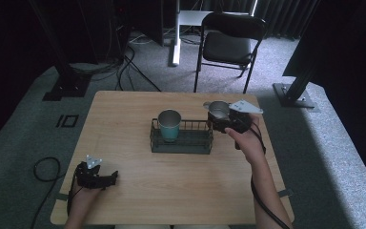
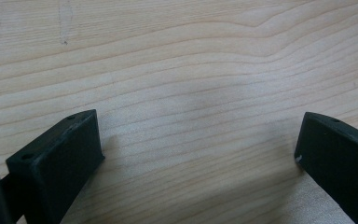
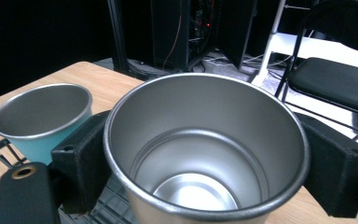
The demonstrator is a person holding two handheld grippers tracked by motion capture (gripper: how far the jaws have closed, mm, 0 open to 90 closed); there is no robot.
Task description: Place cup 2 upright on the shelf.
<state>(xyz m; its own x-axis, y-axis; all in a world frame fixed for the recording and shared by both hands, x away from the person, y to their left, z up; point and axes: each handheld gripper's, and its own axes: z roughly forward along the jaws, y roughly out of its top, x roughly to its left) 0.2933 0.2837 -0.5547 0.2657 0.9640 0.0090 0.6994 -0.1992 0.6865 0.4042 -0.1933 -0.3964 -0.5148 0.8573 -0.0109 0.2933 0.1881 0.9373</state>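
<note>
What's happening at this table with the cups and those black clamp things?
A person sits at a wooden table with a two-jaw gripper in each hand. The right gripper is clamped around a steel cup, holding it at the right end of a black wire basket. A teal cup already stands upright in the basket's left part. The left gripper rests open on the near left of the table, holding nothing.

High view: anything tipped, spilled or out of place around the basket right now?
Nothing stands out. The teal cup stands upright in the wire basket; the right gripper holds the steel cup upright, empty inside.
</note>
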